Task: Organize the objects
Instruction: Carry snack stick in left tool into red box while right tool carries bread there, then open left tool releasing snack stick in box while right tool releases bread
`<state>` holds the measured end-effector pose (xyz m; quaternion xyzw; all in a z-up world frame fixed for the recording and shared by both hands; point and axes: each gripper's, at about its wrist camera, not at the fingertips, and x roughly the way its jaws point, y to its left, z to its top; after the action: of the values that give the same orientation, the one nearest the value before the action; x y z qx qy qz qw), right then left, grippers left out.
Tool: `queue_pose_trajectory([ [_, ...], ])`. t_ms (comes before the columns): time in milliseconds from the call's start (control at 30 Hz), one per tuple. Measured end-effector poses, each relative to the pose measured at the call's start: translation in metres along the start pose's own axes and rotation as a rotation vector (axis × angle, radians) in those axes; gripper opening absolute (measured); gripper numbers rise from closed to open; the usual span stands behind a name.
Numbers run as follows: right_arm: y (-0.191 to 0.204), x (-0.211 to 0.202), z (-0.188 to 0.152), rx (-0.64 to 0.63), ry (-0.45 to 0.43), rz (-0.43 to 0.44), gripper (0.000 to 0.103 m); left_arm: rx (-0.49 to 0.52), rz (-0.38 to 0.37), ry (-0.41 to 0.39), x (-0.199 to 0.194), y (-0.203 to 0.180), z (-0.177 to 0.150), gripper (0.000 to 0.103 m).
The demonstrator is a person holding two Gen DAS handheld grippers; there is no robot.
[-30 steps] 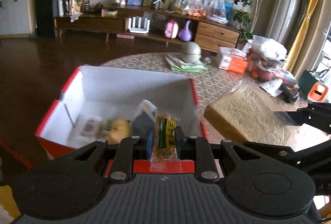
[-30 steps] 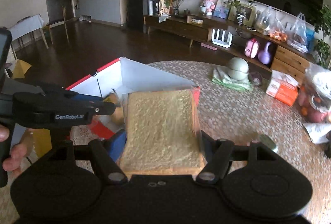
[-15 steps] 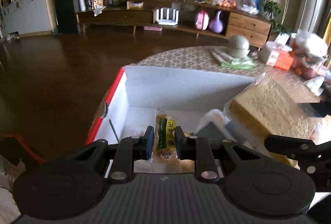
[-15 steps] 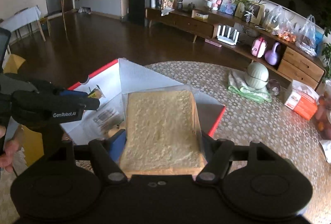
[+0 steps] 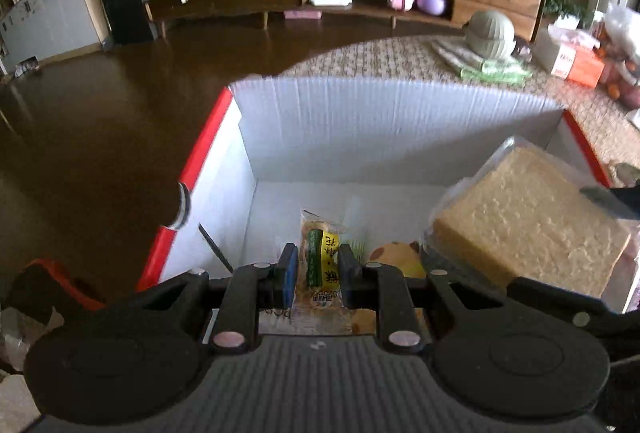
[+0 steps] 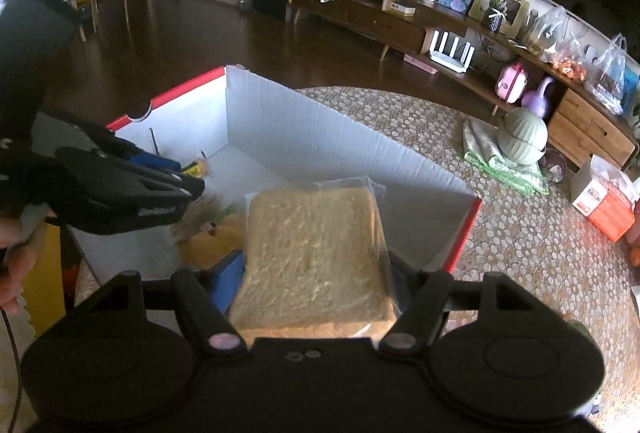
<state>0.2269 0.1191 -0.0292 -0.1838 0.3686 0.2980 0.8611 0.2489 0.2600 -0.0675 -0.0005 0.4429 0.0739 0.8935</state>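
Both grippers hang over the red-edged white box: left gripper pinching a yellow-green snack packet, right gripper clamped on bagged sliced bread, above a yellow plush toy.

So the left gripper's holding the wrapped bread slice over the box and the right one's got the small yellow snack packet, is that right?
No, the grippers are swapped. The left gripper holds the small yellow snack packet, as the left wrist view shows. The right gripper holds the wrapped bread slice over the box, as the right wrist view shows.
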Motion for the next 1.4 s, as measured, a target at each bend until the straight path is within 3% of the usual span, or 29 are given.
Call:
queue_pose_trajectory([
  [233, 0.006, 0.005, -0.001, -0.026, 0.021, 0.002, 0.072, 0.029, 0.005, 0.067, 0.013, -0.007, -0.004, 0.020],
  [500, 0.007, 0.006, -0.002, -0.025, 0.043, 0.030, 0.074, 0.041, 0.013, 0.085, 0.017, -0.007, -0.006, 0.021],
  [600, 0.003, 0.004, -0.001, -0.015, 0.039, 0.042, 0.077, 0.031, 0.025, 0.079, 0.015, -0.007, -0.006, 0.032],
  [667, 0.001, 0.000, -0.001, -0.011, 0.026, 0.040, 0.077, 0.022, 0.034, 0.056, 0.010, -0.007, -0.006, 0.065],
  [733, -0.001, -0.006, 0.000, -0.001, 0.013, 0.042, 0.078, 0.024, 0.049, 0.016, 0.002, -0.007, -0.005, 0.076],
  [1400, -0.015, -0.072, -0.010, 0.032, -0.081, 0.083, 0.085, -0.031, 0.027, -0.103, -0.070, -0.017, -0.009, 0.076],
])
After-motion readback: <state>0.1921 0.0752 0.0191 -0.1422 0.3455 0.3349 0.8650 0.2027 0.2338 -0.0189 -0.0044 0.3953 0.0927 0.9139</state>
